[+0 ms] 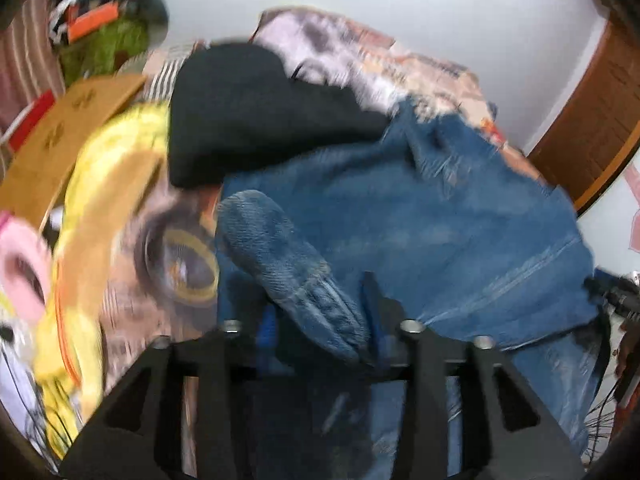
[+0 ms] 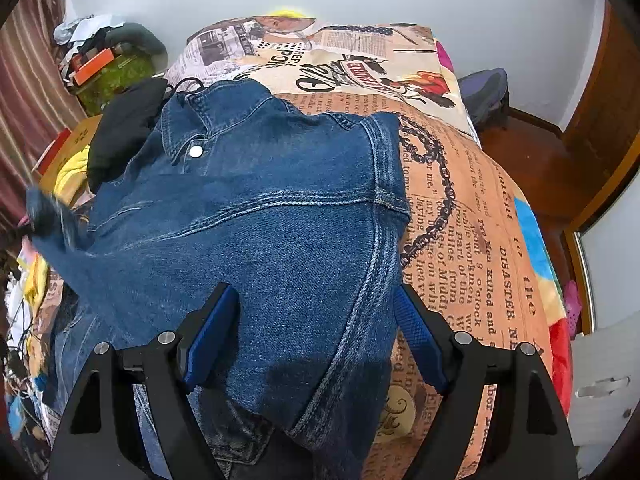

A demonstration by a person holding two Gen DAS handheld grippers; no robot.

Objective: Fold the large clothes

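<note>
Right wrist view: denim jacket (image 2: 256,208) spread on the newspaper-print bedspread (image 2: 472,216), right gripper (image 2: 316,336) spread wide over its hem. Left gripper (image 1: 320,332) holds a sleeve (image 1: 288,264) between half-open jaws; grip unclear.

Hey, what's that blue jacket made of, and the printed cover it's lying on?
The blue jacket looks like denim: woven twill grain, faded patches, pale double-stitched seams and a shiny, probably metal, snap at the collar. The printed cover seems a soft matte fabric with a newspaper-style print, possibly fleece or cotton; the weave is too fine to tell.
</note>
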